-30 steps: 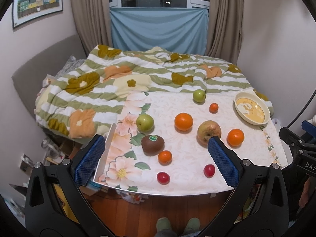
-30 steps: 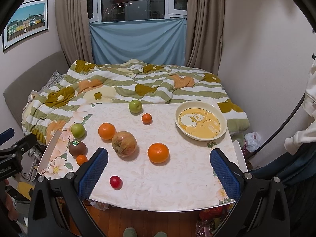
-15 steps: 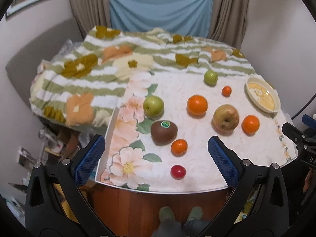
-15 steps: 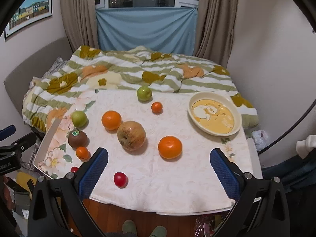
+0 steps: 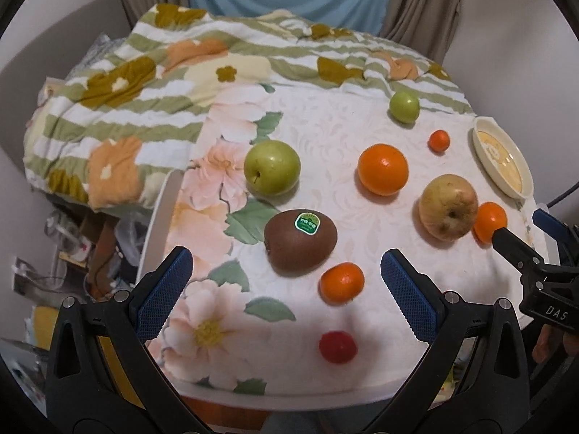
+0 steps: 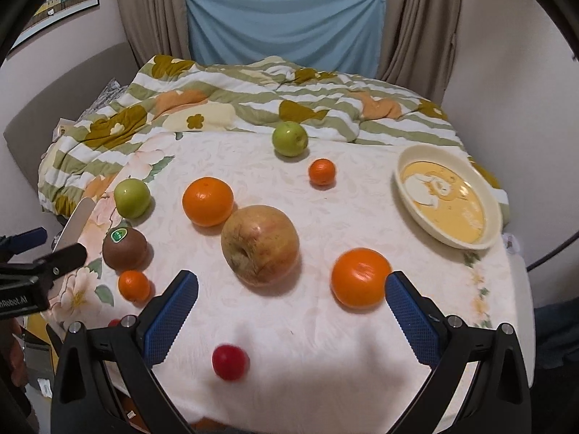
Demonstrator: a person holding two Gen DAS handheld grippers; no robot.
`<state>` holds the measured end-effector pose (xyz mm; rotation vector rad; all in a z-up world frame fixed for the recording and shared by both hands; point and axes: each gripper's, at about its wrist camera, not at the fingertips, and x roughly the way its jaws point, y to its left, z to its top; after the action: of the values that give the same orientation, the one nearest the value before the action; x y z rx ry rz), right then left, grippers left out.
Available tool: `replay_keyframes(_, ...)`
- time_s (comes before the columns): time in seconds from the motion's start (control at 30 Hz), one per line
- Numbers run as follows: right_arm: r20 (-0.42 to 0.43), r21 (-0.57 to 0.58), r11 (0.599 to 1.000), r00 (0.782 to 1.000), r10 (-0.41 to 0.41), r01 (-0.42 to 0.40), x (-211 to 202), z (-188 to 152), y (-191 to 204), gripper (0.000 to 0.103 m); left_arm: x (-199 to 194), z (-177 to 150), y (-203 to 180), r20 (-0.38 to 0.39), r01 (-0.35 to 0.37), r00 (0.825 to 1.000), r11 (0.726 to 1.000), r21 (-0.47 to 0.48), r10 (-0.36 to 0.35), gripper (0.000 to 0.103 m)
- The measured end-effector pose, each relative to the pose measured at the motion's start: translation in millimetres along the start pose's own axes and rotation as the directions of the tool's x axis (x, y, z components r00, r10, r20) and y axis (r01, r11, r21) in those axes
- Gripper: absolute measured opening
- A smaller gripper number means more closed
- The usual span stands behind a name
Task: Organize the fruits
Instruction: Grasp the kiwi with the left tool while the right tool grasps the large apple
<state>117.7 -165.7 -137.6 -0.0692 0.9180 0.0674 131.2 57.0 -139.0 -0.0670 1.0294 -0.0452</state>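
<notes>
A brown kiwi [image 5: 300,242] with a green sticker lies on the flowered table [image 5: 325,181], framed between the widely parted blue-padded fingers [image 5: 163,291] of the left gripper [image 5: 286,289], which holds nothing. Just behind the kiwi sits a green apple [image 5: 272,167]; just in front and right of it, a small mandarin [image 5: 341,282], then a red cherry tomato [image 5: 338,346]. Right of the kiwi lie a large orange [image 5: 383,169] and a yellowish apple [image 5: 448,207], with a cream plate [image 5: 503,161] far beyond them at the table's right side.
</notes>
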Motion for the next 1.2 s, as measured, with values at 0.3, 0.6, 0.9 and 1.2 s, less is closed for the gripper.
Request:
replay_keyframes(0.3, -0.041, -0.109, 0.993, 0.998, 0.046, -0.050, 38.8, 10.6, 9.1, 0.103, 44.0, 8.9, -3.7, -0.084, -0.017, 0.996, 0.996, -0.091, 0.010, 0.103)
replay_keyframes(0.6, -0.082, -0.258, 0.960, 0.993, 0.089, -0.107, 67.8, 12.6, 12.6, 0.097, 72.2, 13.0, -13.7, -0.142, -0.099, 0.987, 0.981, -0.166, 0.075, 0.102)
replay_keyframes(0.9, -0.136, -0.362, 0.915, 0.981, 0.139, -0.180, 81.6, 8.6, 17.0, 0.090, 88.4, 7.5, -19.7, -0.177, -0.157, 0.977, 0.962, -0.224, 0.118, 0.081)
replay_keyframes(1.2, -0.168, -0.345, 0.921, 0.978, 0.127, -0.179, 90.6, 7.3, 10.5, 0.076, 87.7, 8.3, -21.2, -0.163, -0.159, 0.978, 0.972, -0.171, 0.131, 0.072)
